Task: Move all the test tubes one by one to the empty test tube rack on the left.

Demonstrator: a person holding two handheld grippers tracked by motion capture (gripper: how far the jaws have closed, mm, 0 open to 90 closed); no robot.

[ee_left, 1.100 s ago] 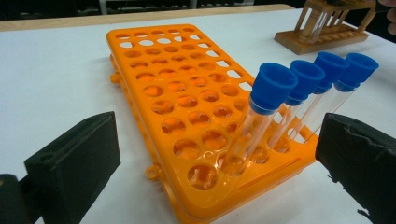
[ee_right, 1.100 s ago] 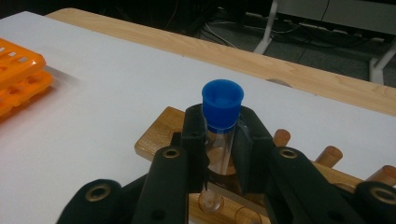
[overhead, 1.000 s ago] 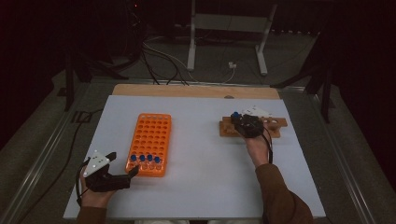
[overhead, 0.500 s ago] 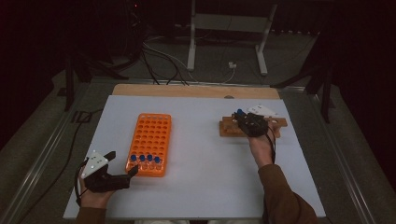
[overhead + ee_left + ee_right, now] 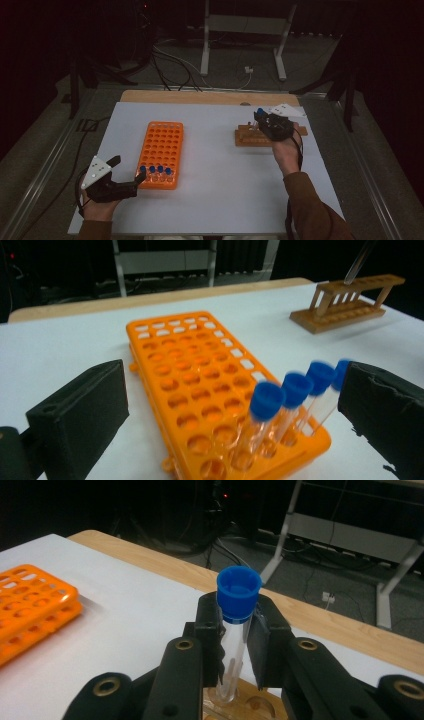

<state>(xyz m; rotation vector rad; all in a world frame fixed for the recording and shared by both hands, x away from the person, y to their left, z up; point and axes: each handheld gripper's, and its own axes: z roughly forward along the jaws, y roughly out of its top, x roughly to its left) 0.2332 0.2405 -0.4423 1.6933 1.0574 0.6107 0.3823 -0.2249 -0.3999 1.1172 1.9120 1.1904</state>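
At the near-left the left gripper rested open, its jaws straddling the near end of the orange rack, where four blue-capped tubes stood. Bare white table lay between the racks. Over at the right, the right gripper was clamped on a capped tube, held upright, its foot at, perhaps already in, a hole of the wooden rack. The table's far edge lay close behind.
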